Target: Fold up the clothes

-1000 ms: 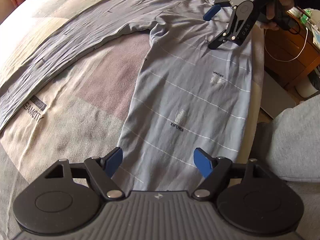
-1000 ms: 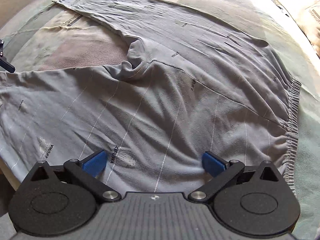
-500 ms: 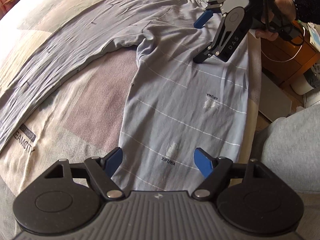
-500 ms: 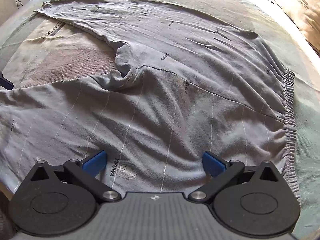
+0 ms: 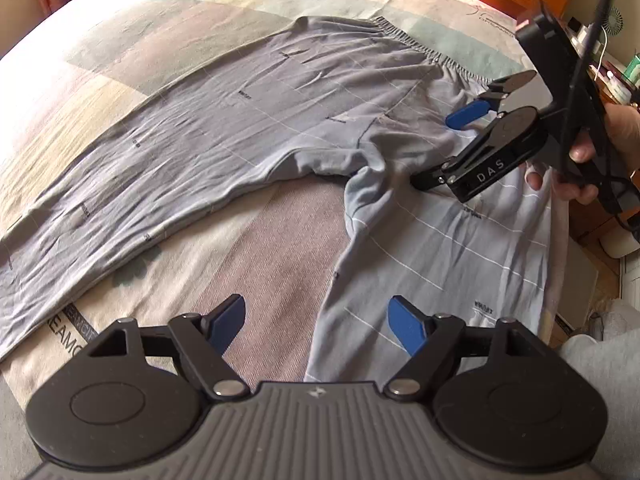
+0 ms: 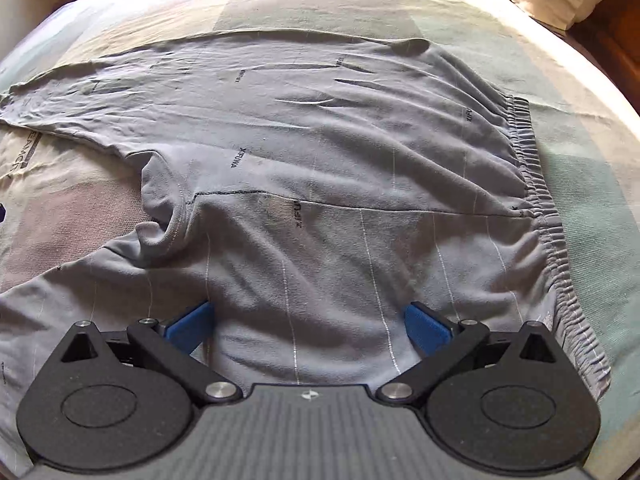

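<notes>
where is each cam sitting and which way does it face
Left wrist: on the left tool, angled down at the trouser legs of the grey trousers; shows its open blue fingers, the right tool and a hand.
Right wrist: on the right tool, angled down at the waistband; shows its open fingers.
Shared: trousers, bedspread.

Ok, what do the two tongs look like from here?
Both are matte black with blue finger pads and silver pivot screws. The left tongs show a ribbed grey body with round black discs. The right tongs carry white "DAS" lettering and a black cable.
</notes>
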